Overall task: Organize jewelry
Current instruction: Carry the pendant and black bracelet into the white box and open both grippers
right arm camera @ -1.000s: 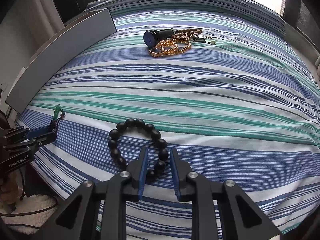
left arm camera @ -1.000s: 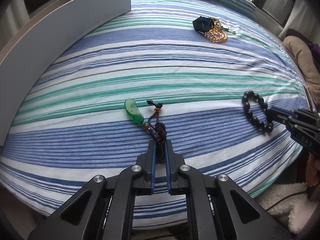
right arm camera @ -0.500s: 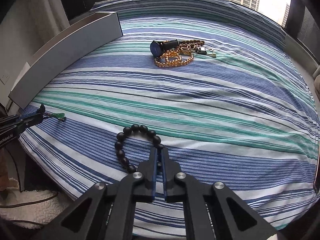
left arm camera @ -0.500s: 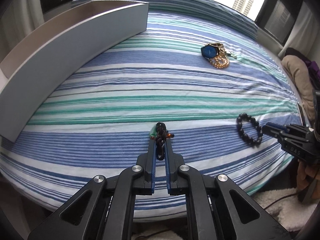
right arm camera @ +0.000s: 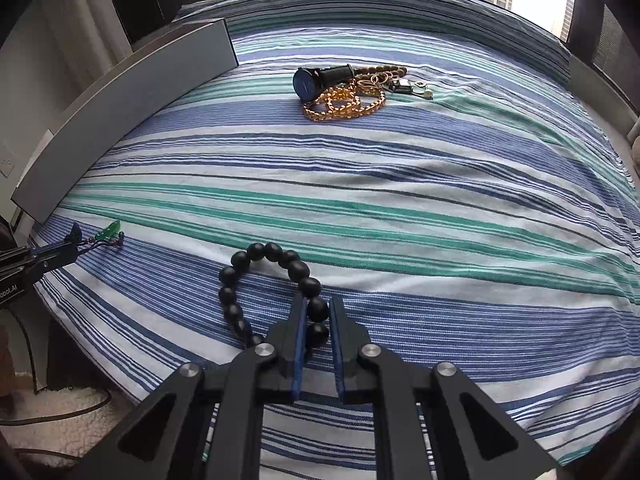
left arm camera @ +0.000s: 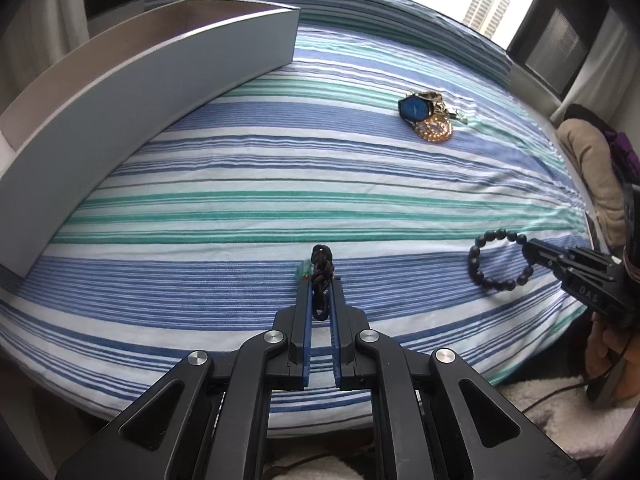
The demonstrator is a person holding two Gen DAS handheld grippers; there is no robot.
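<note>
My left gripper (left arm camera: 321,285) is shut on the dark braided cord (left arm camera: 321,268) of a green pendant necklace (right arm camera: 109,233), which hangs from the jaws just above the striped bedspread. My right gripper (right arm camera: 318,305) is shut on a black bead bracelet (right arm camera: 264,252), its loop lifted off the cloth. In the left wrist view the bracelet (left arm camera: 496,258) and right gripper (left arm camera: 530,249) are at the right. In the right wrist view the left gripper (right arm camera: 72,245) is at the far left edge.
A long grey open box (left arm camera: 132,92) lies along the bed's left side. A pile of jewelry with a blue-faced watch (right arm camera: 306,84) and amber bead strands (right arm camera: 344,104) lies at the far middle. A beige cushion (left arm camera: 592,168) sits off the right edge.
Both grippers have risen and pulled back. The right one closed on the black bracelet and lifted it. The green pendant came up off the cloth with the left gripper.
</note>
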